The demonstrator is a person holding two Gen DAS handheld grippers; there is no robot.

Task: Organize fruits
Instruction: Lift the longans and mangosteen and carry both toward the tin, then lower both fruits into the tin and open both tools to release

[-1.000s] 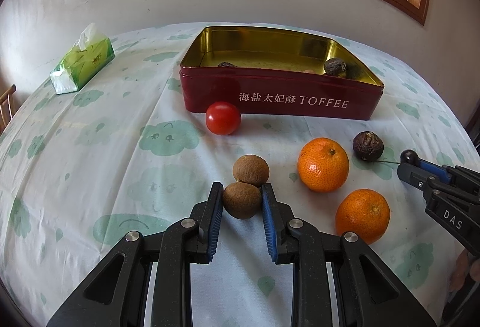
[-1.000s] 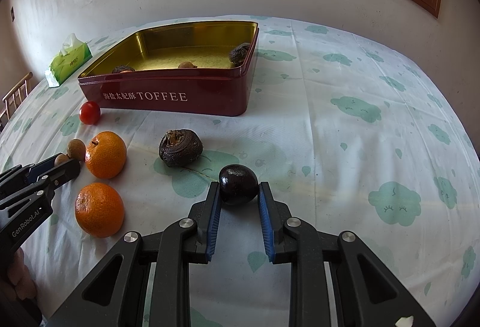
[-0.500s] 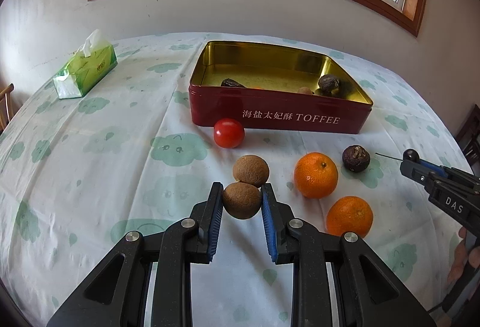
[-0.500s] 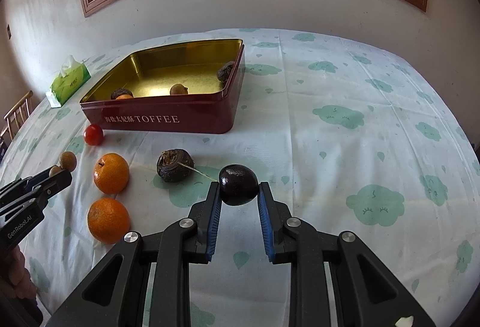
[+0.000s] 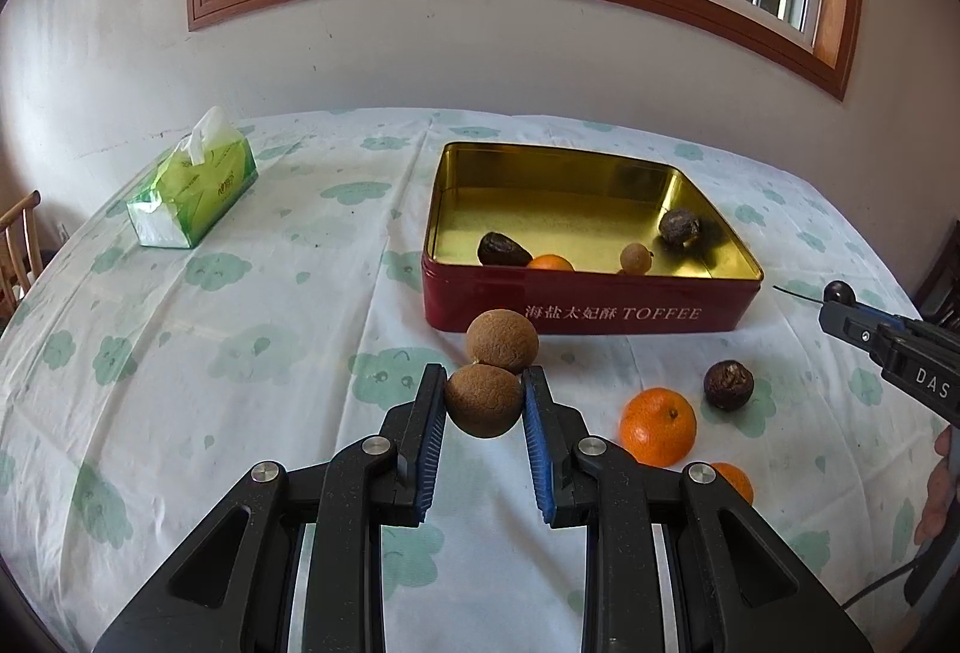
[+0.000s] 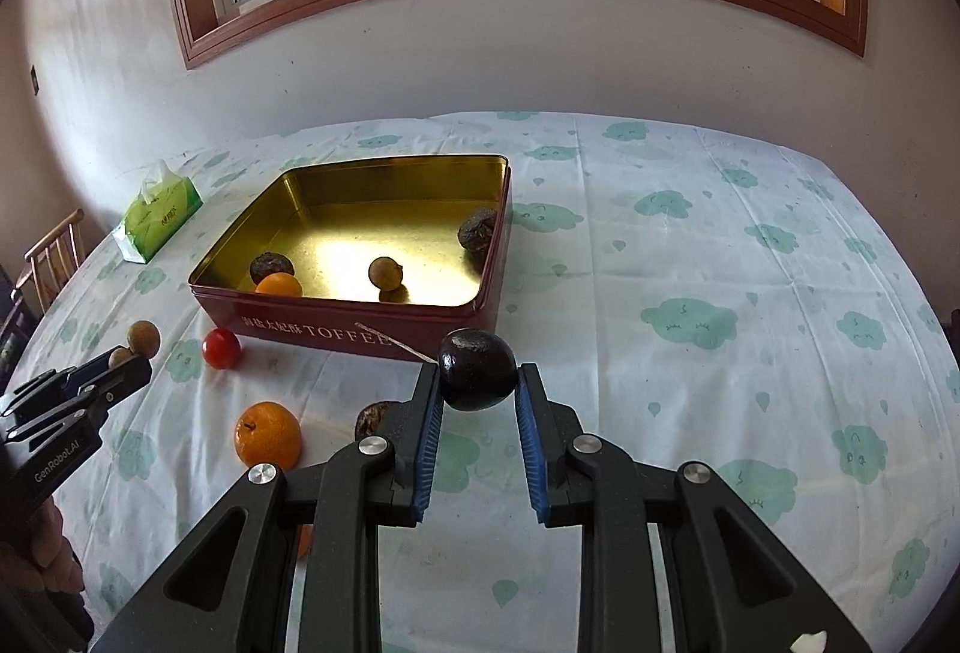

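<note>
- Left wrist view: a pair of joined brown longans [image 5: 489,383] is being gripped by the left gripper [image 5: 483,401], its blue pads clenched on the lower fruit while the upper one is sticking up above the jaws.
- The pair is being held in the air in front of the red toffee tin [image 5: 591,302], above the tablecloth [image 5: 240,329].
- Inside the tin, a dark fruit, an orange, a small longan and a wrinkled passion fruit are being kept.
- On the cloth to the right, a mandarin [image 5: 659,428], a wrinkled dark fruit [image 5: 728,384] and a second mandarin [image 5: 733,480] are being left loose.
- A green tissue pack [image 5: 195,182] is being seen at far left.
- Right wrist view: a dark glossy plum [image 6: 477,369] is being grasped by the right gripper [image 6: 478,389], clear of the cloth, near the tin's front corner.
- A cherry tomato [image 6: 221,348] is lying just beside the tin's front wall.
</note>
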